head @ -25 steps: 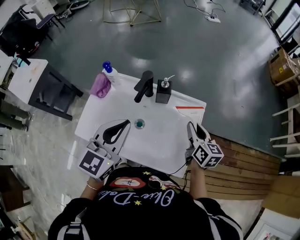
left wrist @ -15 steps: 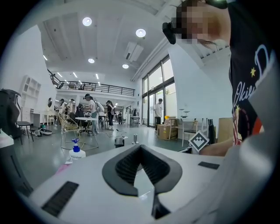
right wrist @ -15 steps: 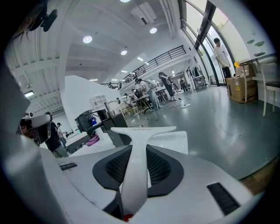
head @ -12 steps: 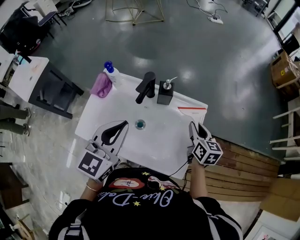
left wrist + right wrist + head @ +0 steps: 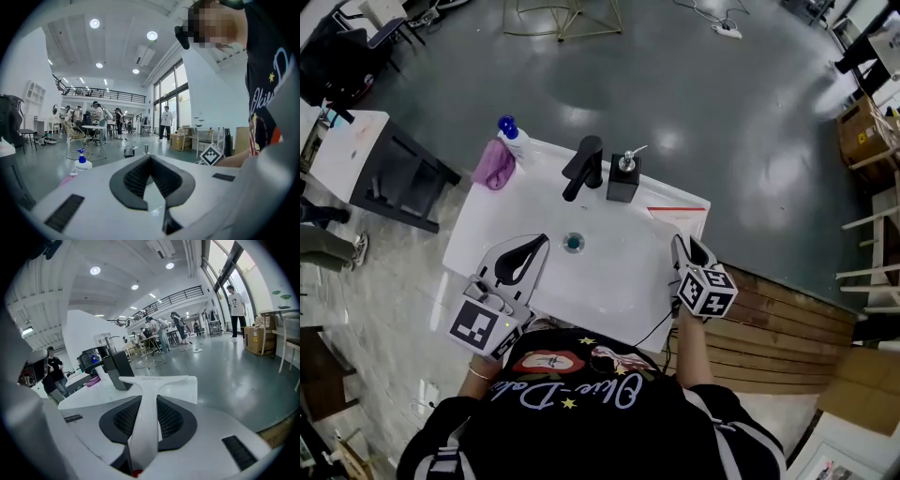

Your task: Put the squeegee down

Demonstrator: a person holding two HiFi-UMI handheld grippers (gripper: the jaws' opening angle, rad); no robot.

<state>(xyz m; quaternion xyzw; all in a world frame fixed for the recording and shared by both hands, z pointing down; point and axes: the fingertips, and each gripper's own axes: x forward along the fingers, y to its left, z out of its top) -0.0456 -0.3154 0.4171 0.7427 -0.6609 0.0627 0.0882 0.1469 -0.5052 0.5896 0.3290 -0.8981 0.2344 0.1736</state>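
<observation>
- The right gripper (image 5: 150, 401) is clamped on the white squeegee (image 5: 154, 383); the handle runs up between the jaws with a pad pressed to each side, so the jaws stand fairly wide round it; the T-shaped head juts out just past the jaw tips.
- Ahead of those tips lies the right rear corner of the white counter (image 5: 516, 211); the black soap dispenser (image 5: 115, 366) stands beyond the tips and off to their left; the head hangs low over the counter, but whether its edge touches the surface I cannot tell.
- Against a second ago the head view shows this gripper's marker cube rolled a little and the jaws tipped closer to the counter; the grip itself is unchanged, and the handle sits in the same place between the pads.
- That reads as the set-down under way but not finished; the squeegee is still carried, not resting free.
- The left gripper (image 5: 150, 159) has its jaws closed tip to tip with nothing between them; it has kept its place over the near left part of the counter, with the drain (image 5: 573, 242) ahead of its tips and to their right.
- What looks left to do: lay the head flat, open the jaws, draw back along the handle; the counter's edge is near, so a careless release might let the squeegee slide off.
</observation>
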